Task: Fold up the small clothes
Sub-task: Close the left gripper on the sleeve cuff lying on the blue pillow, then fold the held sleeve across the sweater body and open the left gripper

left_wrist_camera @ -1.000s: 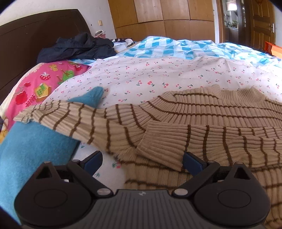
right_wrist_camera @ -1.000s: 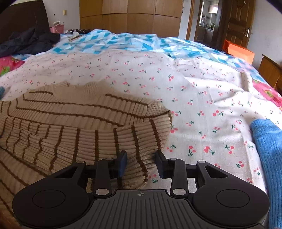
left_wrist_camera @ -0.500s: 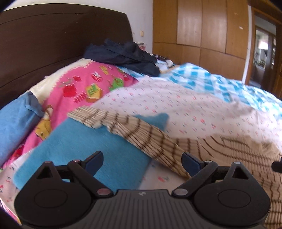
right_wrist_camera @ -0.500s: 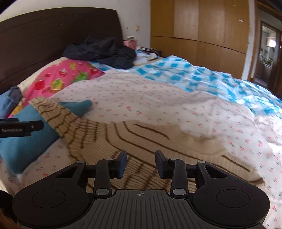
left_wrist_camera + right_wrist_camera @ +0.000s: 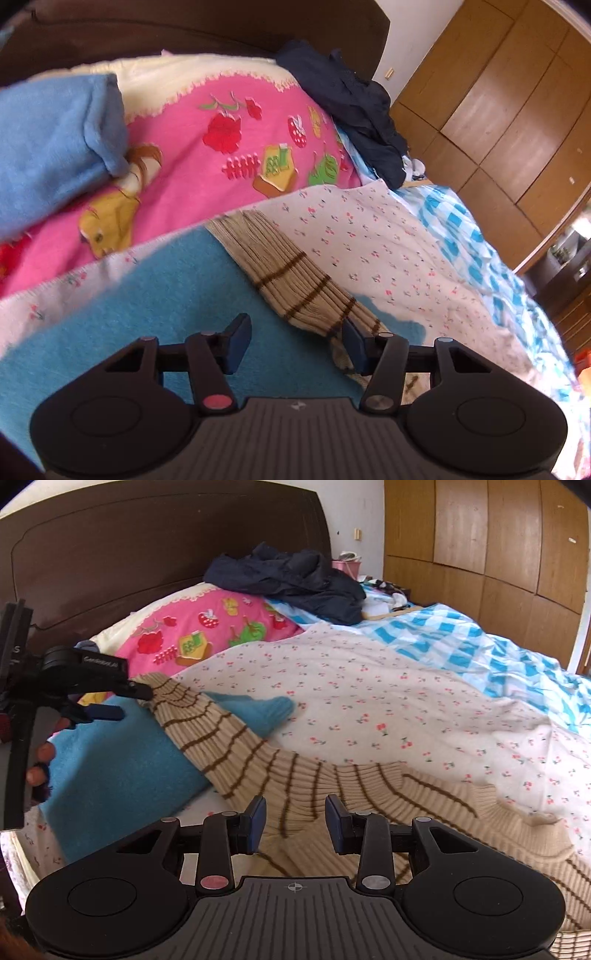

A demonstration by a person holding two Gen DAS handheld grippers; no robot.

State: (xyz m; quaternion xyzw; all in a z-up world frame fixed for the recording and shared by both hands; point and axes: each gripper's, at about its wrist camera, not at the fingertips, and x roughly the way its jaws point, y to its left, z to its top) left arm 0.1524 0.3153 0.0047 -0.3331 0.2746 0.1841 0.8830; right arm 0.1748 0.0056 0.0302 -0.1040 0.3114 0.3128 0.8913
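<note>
A beige sweater with brown stripes lies on the flowered bedsheet. Its left sleeve stretches out over a teal garment, which also shows in the right wrist view. My left gripper is open, its jaws wide, over the teal garment with the sleeve by its right finger. From the right wrist view the left gripper sits at the sleeve's cuff. My right gripper is open over the sweater's body, holding nothing.
A pink pillow and a light blue folded cloth lie by the dark headboard. A dark navy garment sits at the head of the bed. A blue checked quilt lies further right. Wooden wardrobes stand behind.
Both grippers have swung left toward the headboard. The left gripper has moved out along the sleeve to its cuff end. Its jaws have narrowed somewhat but stay open.
</note>
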